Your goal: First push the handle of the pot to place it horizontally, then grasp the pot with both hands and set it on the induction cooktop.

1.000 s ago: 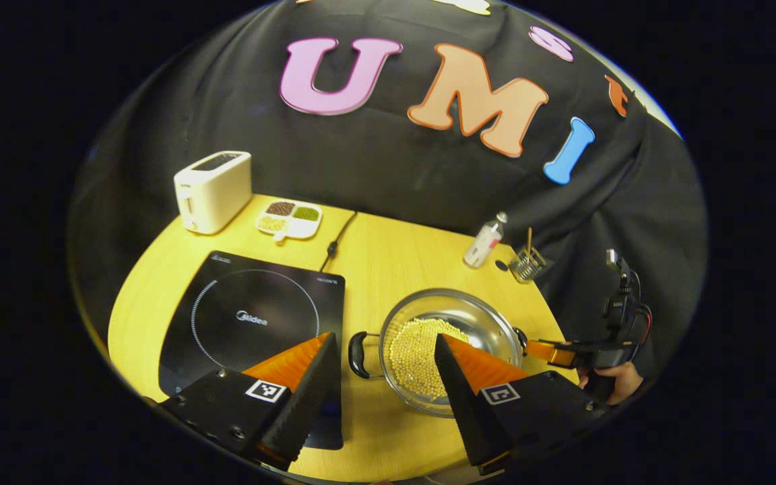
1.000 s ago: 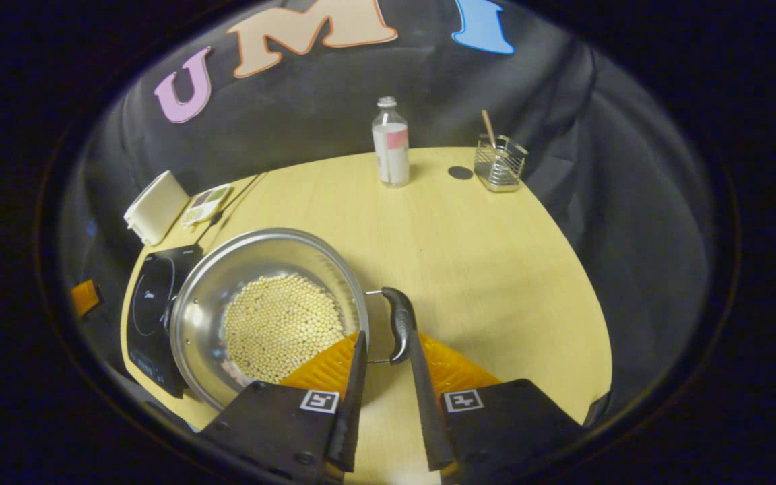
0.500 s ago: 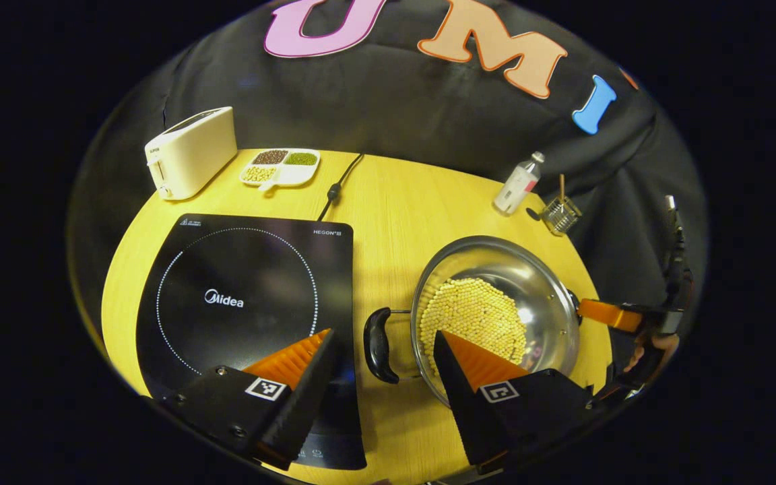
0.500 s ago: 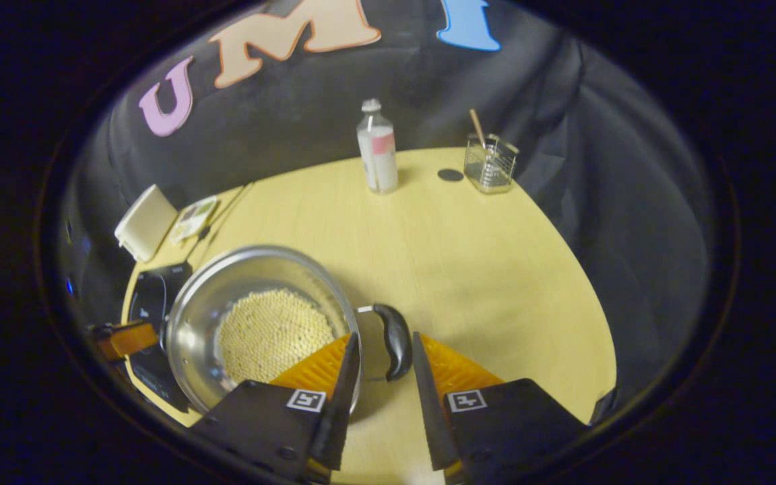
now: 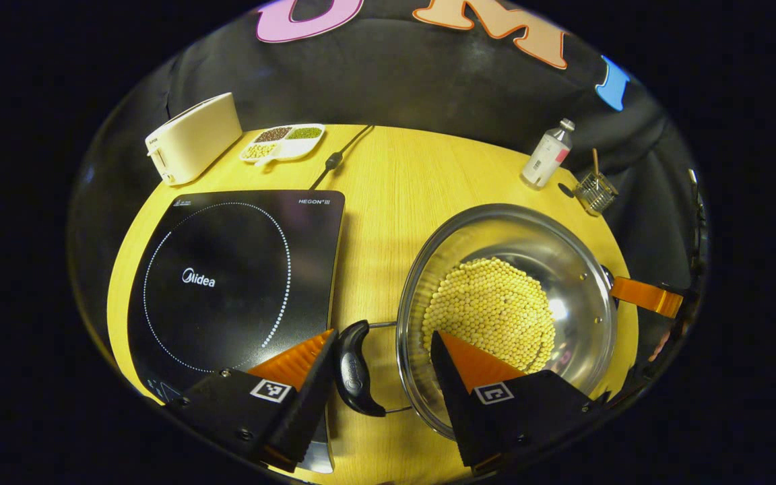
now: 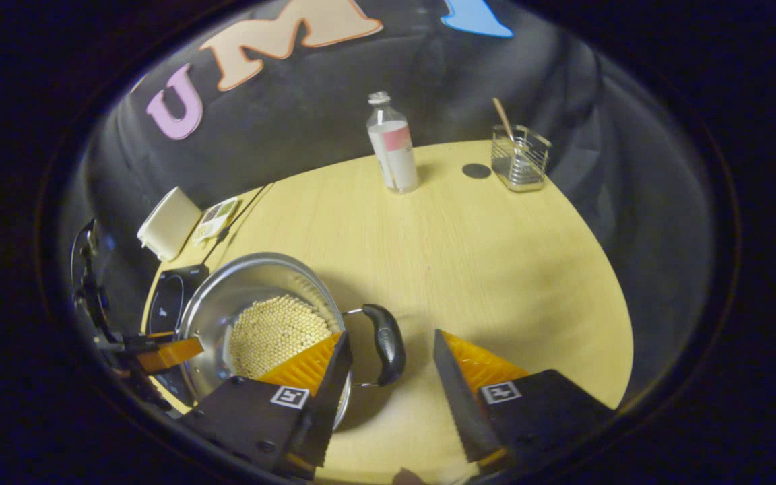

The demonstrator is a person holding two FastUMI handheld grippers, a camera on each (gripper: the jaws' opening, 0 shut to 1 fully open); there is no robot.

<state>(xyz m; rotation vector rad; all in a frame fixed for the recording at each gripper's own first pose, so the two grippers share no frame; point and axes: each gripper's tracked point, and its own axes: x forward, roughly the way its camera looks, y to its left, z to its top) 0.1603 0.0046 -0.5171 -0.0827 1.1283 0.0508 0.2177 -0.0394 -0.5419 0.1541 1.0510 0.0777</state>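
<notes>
Left gripper view: left gripper (image 5: 380, 367) is spread wide around the pot's near handle (image 5: 354, 368), no squeeze seen; pot (image 5: 506, 313) is sat on the table (image 5: 395, 182), just beside the induction cooktop (image 5: 236, 269)

Right gripper view: right gripper (image 6: 391, 367) is spread wide around the far handle (image 6: 384, 343), fingers apart from it

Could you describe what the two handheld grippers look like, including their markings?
Each gripper, left and right, has two wedge-shaped jaws with ribbed inner faces, mounted on black blocks. Every block carries a small square black-and-white tag. In the right gripper view, the other gripper's body has dark cabling above it.
</notes>
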